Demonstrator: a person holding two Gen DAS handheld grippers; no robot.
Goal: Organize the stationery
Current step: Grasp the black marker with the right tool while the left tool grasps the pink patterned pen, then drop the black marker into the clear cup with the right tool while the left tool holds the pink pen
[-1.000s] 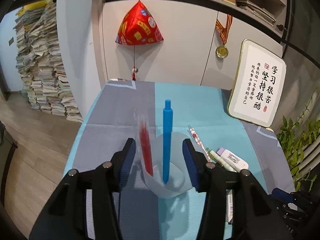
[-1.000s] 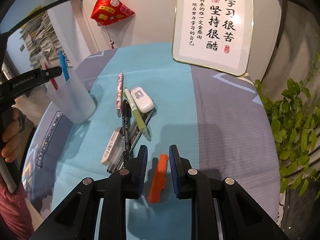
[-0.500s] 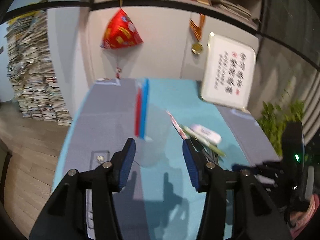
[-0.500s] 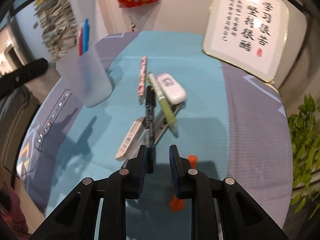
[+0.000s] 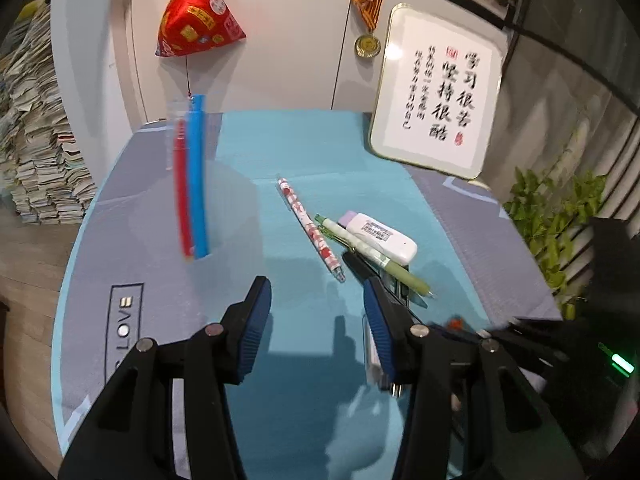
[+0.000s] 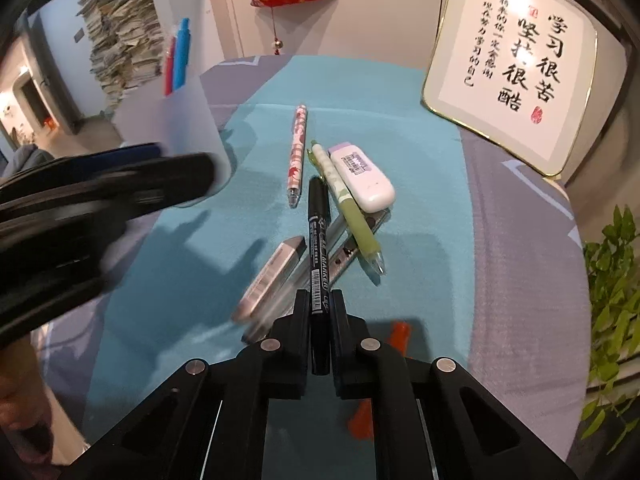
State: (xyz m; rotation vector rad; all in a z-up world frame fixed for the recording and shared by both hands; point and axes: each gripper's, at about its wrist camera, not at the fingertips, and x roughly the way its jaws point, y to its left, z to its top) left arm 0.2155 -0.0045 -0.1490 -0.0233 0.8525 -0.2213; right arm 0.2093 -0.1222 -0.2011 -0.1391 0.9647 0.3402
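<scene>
My right gripper [image 6: 320,308] is shut on a black marker [image 6: 319,240] that points forward over the pile. A clear cup [image 5: 224,208] holds a red pen [image 5: 181,196] and a blue pen [image 5: 197,184]; it stands at the left and also shows in the right wrist view [image 6: 184,128]. My left gripper [image 5: 318,304] is open and empty, back from the cup. A floral pen [image 6: 297,152], a green pen [image 6: 348,208], a white correction tape [image 6: 360,176] and a grey eraser [image 6: 272,276] lie on the cloth.
An orange cutter [image 6: 384,376] lies under my right gripper. A framed calligraphy board [image 6: 516,60] leans at the back right. A plant [image 6: 612,300] stands at the right edge. The left gripper's arm [image 6: 80,216] crosses the right view's left side.
My right gripper has left the orange cutter, moved forward and closed on the black marker. My left gripper has let go of the cup and drawn back and to the right.
</scene>
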